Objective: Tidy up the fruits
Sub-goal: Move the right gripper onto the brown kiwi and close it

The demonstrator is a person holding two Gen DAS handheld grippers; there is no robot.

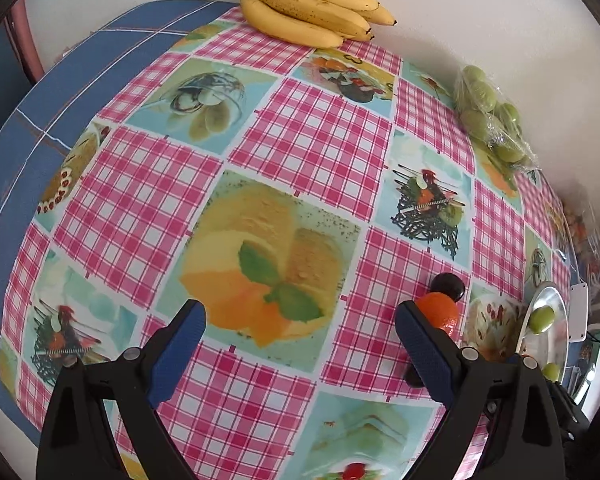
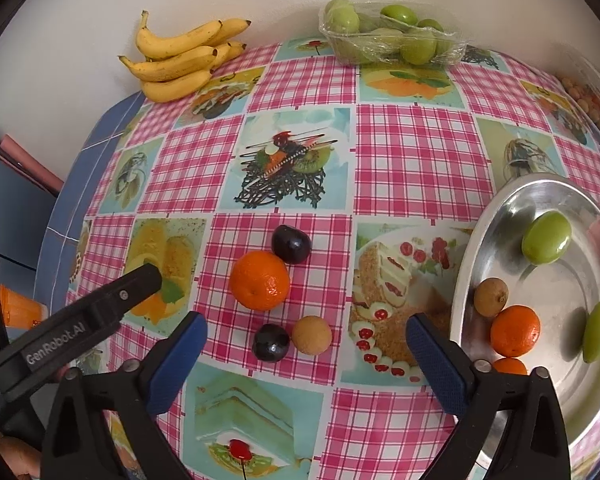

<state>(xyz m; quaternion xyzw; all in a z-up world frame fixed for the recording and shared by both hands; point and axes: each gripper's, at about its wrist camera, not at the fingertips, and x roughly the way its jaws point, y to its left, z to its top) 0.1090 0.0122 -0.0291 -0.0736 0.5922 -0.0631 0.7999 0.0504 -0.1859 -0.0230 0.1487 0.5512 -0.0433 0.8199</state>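
In the right wrist view an orange (image 2: 259, 280), two dark plums (image 2: 291, 244) (image 2: 271, 343) and a small brown longan (image 2: 311, 335) lie loose on the tablecloth. The metal plate (image 2: 480, 240) at right holds two green fruits (image 2: 546, 237), a longan (image 2: 490, 297) and two oranges (image 2: 515, 331). My right gripper (image 2: 306, 334) is open above the loose fruit, empty. My left gripper (image 1: 300, 322) is open and empty; its finger (image 2: 138, 282) shows left of the loose orange. The left wrist view shows the orange (image 1: 440, 310) and a plum (image 1: 449, 285) beside its right finger.
A banana bunch (image 2: 180, 60) lies at the back by the wall. A clear tray of green fruits (image 2: 388, 34) sits at the back. A bag of longans (image 2: 592, 104) is at far right. The blue table edge (image 2: 76, 184) drops off on the left.
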